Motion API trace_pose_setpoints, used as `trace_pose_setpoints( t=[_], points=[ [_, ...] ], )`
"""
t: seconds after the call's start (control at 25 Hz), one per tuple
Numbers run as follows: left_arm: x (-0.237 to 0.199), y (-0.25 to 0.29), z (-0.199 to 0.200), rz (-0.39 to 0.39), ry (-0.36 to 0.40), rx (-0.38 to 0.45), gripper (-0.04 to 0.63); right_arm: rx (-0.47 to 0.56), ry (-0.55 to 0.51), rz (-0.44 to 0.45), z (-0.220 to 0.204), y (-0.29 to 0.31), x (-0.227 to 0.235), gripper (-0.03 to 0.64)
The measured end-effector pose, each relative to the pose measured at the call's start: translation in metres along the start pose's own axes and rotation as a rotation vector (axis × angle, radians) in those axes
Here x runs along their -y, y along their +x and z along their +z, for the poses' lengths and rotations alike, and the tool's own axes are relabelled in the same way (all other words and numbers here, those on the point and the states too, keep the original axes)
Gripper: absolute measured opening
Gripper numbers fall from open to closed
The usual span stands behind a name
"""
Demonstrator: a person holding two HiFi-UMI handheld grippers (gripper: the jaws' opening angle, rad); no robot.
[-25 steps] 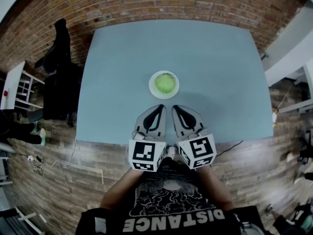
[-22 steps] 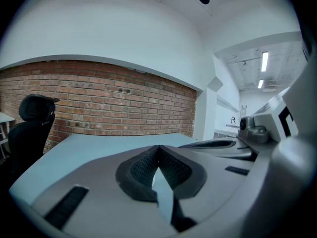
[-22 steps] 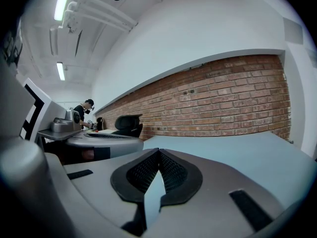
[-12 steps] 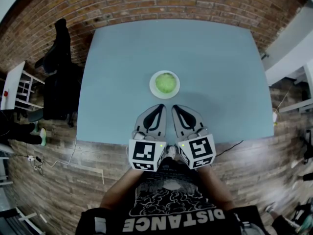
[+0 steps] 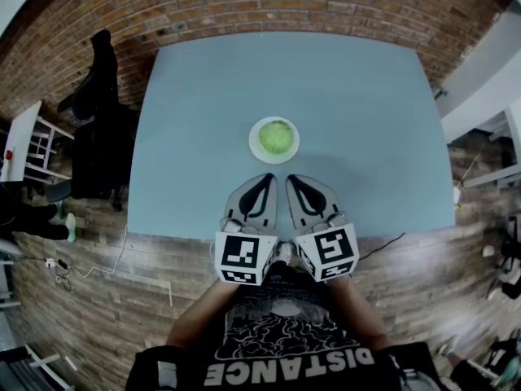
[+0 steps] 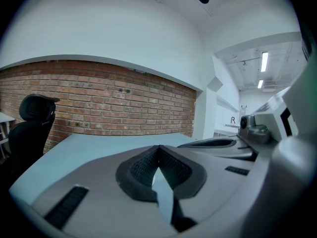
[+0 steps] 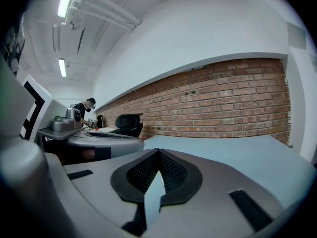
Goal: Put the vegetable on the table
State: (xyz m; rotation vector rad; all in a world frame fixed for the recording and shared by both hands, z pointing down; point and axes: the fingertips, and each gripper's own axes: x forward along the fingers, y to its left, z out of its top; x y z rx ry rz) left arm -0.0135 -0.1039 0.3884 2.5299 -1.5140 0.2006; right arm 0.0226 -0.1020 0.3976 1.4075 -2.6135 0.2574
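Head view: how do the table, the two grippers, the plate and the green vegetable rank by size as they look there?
1. table
2. left gripper and right gripper: they look alike. They are nearer the camera, so their rank is unsure.
3. plate
4. green vegetable, lying on the plate

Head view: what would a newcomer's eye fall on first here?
A round green vegetable on a white plate sits alone in the middle of the pale blue table. At the table's near edge, the left tongs and right tongs are held side by side, both shut and empty.
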Motion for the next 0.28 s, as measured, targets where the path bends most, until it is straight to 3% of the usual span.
trace_pose_setpoints(
  t=[0.28],
  points=[
    [0.0003, -0.0025, -0.0016, -0.001, -0.001, 0.001, 0.002, -0.001, 0.000, -0.002, -0.0008, -0.0012, -0.0028, 0.008]
  ],
)
